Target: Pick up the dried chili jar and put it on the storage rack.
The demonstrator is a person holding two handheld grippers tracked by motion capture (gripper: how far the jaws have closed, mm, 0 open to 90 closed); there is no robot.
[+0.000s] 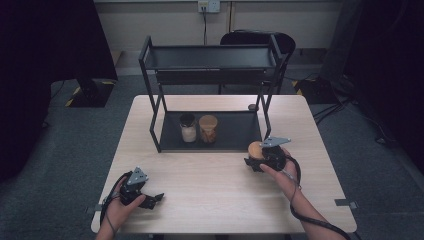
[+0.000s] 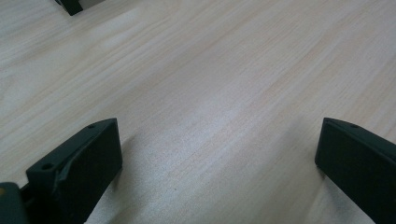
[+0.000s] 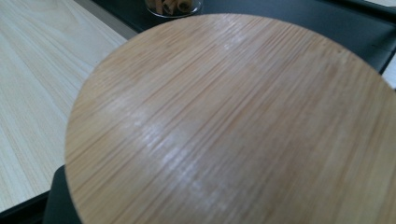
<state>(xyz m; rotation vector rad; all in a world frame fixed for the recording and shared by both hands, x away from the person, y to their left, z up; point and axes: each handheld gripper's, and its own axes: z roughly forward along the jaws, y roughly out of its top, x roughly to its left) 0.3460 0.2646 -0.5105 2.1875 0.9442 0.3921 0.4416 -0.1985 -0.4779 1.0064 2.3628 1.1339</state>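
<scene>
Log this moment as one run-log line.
right gripper: shut on bamboo-lidded jar | left gripper: open, on table | rack: two jars

From the high view we look forward and down over the whole table and rack. The left gripper view sits low and close on bare tabletop. The right gripper view is pressed near a wooden lid, sharing the rack's bottom shelf with the high view.

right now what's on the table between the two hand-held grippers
Nothing: in the high view, bare table lies between the left hand-held gripper and the right hand-held gripper.
</scene>
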